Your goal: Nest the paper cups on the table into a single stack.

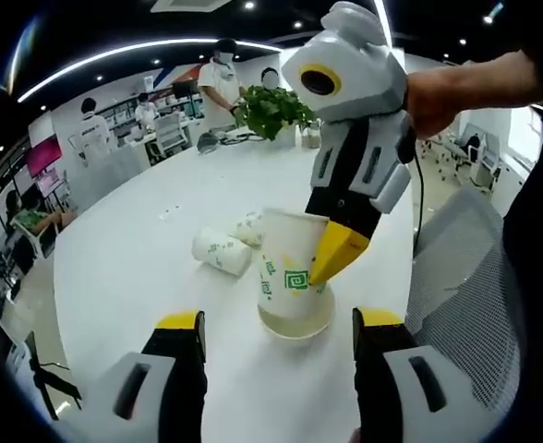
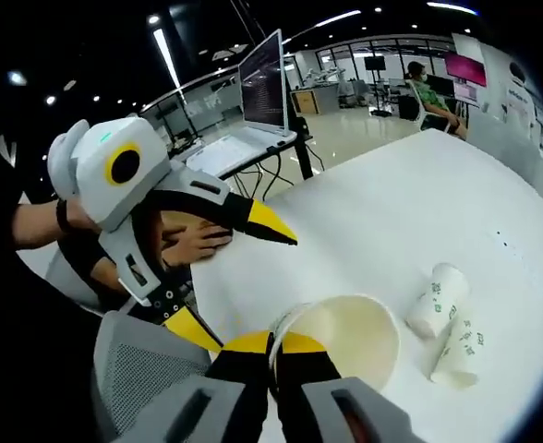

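The right gripper (image 2: 273,355) pinches the rim of one upright paper cup (image 1: 293,277) that stands near the table's (image 1: 142,268) close edge. Its jaws are almost shut, with the thin cup wall between them. The left gripper (image 1: 278,337) waits just beside this cup with its jaws wide and nothing in them. Two more cups (image 2: 447,318) lie on their sides close together, farther in on the white table. They may be touching, but it is hard to tell. No cup sits inside another yet, so most of the stacking is left to do.
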A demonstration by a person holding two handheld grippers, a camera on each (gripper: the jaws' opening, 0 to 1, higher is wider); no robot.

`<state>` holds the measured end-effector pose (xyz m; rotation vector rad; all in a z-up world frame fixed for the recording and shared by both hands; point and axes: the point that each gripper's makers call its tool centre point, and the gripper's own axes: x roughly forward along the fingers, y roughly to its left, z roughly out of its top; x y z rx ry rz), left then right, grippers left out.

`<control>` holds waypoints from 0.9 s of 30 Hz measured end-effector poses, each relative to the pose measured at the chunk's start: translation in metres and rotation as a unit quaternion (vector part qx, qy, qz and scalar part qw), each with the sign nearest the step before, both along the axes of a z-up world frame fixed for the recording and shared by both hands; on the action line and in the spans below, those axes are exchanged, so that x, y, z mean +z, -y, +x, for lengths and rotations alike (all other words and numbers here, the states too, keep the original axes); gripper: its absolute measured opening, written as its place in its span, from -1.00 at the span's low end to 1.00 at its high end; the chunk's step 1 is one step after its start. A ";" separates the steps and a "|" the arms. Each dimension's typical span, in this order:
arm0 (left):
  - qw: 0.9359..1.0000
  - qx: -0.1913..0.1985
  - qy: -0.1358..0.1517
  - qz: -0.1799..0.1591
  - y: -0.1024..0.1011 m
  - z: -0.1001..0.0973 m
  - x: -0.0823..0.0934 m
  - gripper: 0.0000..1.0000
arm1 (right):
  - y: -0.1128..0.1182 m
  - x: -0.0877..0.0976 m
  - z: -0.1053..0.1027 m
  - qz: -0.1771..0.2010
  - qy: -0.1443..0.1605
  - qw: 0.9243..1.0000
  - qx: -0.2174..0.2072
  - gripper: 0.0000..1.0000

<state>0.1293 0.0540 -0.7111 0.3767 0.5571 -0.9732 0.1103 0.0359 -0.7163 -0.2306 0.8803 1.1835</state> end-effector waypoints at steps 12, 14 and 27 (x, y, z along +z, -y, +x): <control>1.000 0.010 -0.003 -0.001 -0.008 -0.001 -0.002 0.25 | -0.005 -0.007 -0.003 -0.030 0.017 0.999 0.028 -0.98; 1.000 0.011 -0.004 0.000 -0.009 -0.001 -0.003 0.25 | -0.005 -0.007 -0.001 -0.030 0.019 0.999 0.029 -0.96; 1.000 0.005 -0.007 0.002 -0.004 -0.001 -0.008 0.26 | 0.002 -0.008 0.003 -0.029 0.026 0.999 0.024 -0.85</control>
